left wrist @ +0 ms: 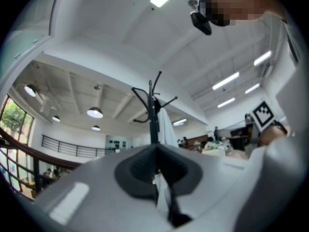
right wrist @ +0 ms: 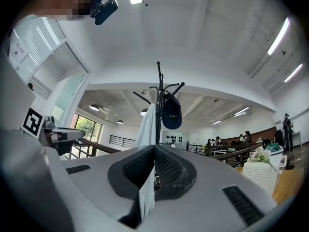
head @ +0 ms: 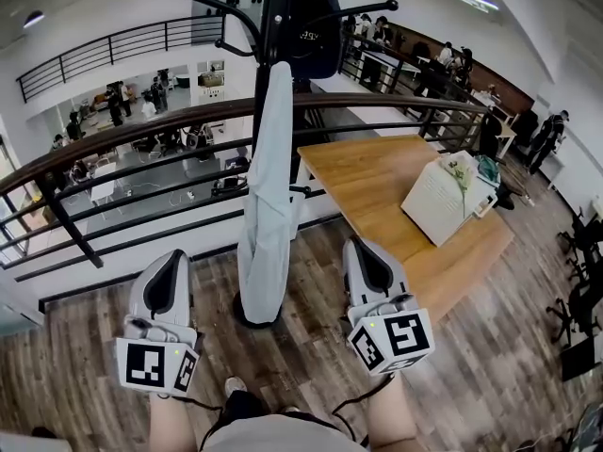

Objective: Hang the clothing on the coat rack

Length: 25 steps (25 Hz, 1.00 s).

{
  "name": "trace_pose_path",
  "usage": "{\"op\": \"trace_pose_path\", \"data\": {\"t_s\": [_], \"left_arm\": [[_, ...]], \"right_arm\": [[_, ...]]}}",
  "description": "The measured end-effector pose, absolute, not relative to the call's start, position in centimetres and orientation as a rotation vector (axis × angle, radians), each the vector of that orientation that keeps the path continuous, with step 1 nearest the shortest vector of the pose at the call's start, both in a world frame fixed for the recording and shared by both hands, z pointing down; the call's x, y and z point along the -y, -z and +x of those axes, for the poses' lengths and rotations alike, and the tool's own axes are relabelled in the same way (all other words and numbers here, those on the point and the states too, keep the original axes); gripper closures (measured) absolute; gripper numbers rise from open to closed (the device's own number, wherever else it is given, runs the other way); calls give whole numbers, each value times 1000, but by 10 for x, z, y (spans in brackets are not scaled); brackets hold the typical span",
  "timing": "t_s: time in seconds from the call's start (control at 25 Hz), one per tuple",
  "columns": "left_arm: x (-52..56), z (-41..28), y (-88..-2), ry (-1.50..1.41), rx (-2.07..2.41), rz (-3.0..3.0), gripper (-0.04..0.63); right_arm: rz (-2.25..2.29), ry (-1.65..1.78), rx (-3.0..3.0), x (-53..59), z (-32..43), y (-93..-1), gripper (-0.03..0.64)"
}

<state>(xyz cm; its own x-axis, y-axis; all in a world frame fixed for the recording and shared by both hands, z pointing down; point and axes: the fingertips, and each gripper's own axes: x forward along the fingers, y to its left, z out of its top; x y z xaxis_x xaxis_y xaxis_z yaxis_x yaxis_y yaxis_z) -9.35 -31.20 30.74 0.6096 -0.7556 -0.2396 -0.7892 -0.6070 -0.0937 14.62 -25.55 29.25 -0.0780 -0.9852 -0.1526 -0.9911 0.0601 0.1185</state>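
Observation:
A black coat rack (head: 279, 8) stands by the railing, straight ahead of me. A long pale grey garment (head: 268, 196) hangs down from it almost to its round base, and a dark cap (head: 316, 26) sits on an upper hook. My left gripper (head: 175, 255) is low and to the left of the garment, shut and holding nothing. My right gripper (head: 361, 243) is low on the right, also shut and empty. In the left gripper view the rack (left wrist: 152, 110) and garment (left wrist: 166, 127) rise beyond the closed left gripper (left wrist: 155, 147). The right gripper view shows the garment (right wrist: 147, 127) and cap (right wrist: 172, 114) past the right gripper (right wrist: 154, 146).
A curved dark railing (head: 141, 125) runs behind the rack, with a lower floor beyond it. A wooden table (head: 377, 177) stands to the right with a white box (head: 438, 201) on it. Black chairs (head: 579, 290) are at the far right. The floor is wood plank.

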Motion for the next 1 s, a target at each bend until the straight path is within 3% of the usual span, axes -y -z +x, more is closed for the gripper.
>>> {"op": "trace_pose_path", "data": {"t_s": [1.0], "left_arm": [[248, -67, -316, -241, -1299, -2649, 586]], "right_arm": [[-2091, -245, -2287, 190, 163, -314, 617]]}}
